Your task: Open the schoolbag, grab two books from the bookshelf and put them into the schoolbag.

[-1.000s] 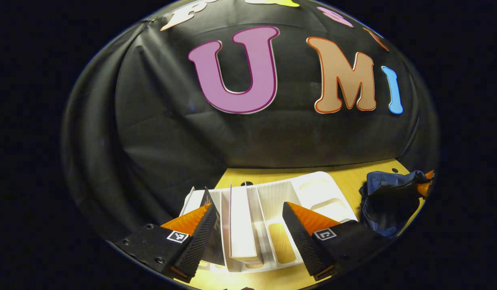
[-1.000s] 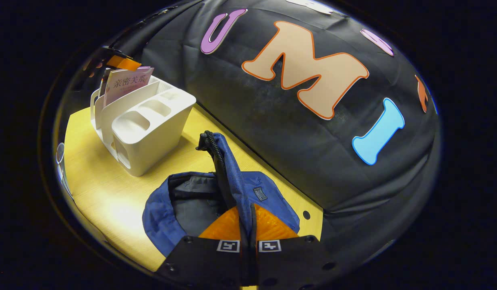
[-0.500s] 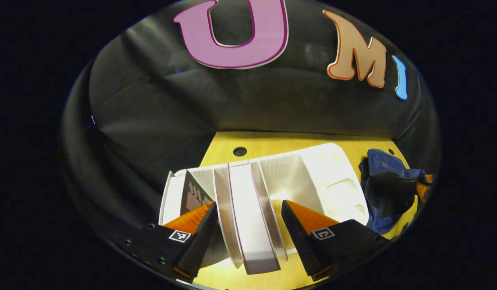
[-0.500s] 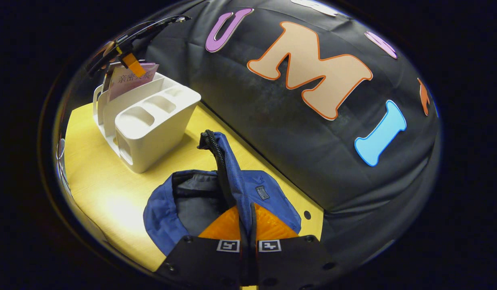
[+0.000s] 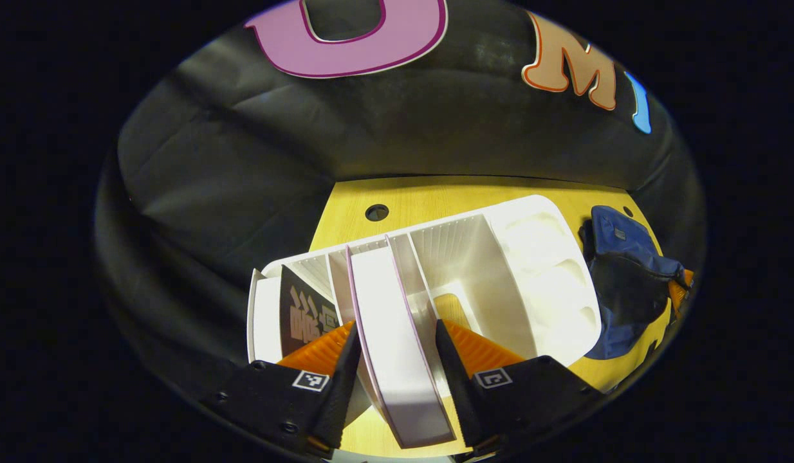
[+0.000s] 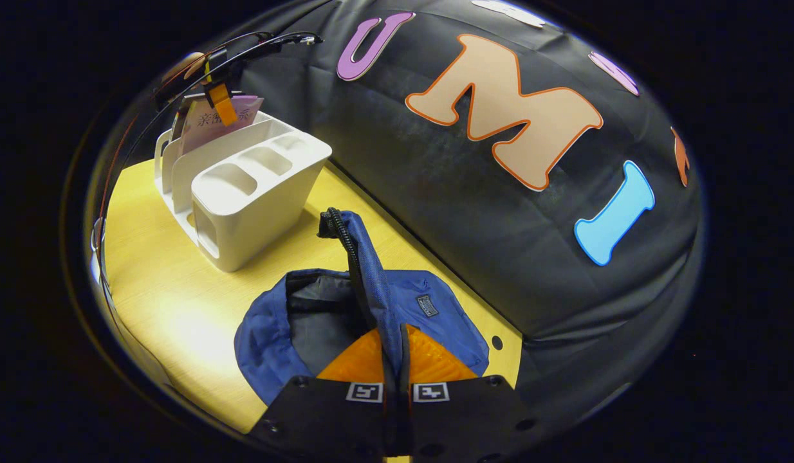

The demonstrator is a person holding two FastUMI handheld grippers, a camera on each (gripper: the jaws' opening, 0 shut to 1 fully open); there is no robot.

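Okay, your current state, near to far:

left gripper (image 5: pixel 394 347): your jaws straddle the pink-edged book, one finger each side. Gaps show at both faces, so released, not clamped.
pink-edged book (image 5: pixel 397 347): white page block, thin pink cover edges, standing upright in a slot of the bookshelf. In the right gripper view its pink cover (image 6: pixel 207 119) sticks up above the shelf wall.
dark book (image 5: pixel 304 312): black cover with pale print, standing in the next slot left of your left finger, leaning a bit.
bookshelf (image 5: pixel 461 257): white plastic rack, ribbed dividers, rounded cup pockets on the end toward the schoolbag. It sits on the table, apart from the bag.
right gripper (image 6: pixel 396 360): your jaws are clenched on a fold of the schoolbag's rim, fabric pinched between both fingers.
schoolbag (image 6: pixel 429 308): blue fabric, grey lining, black zipper edge standing up from your grip. Mouth is open, flap pulled up. It lies near the back edge of the table, to the right of the shelf in the left gripper view (image 5: pixel 622 276).
table (image 6: pixel 165 302): yellow wood-grain top, round holes near the back edge.
wall (image 5: pixel 255 167): black wrinkled cloth directly behind the table.
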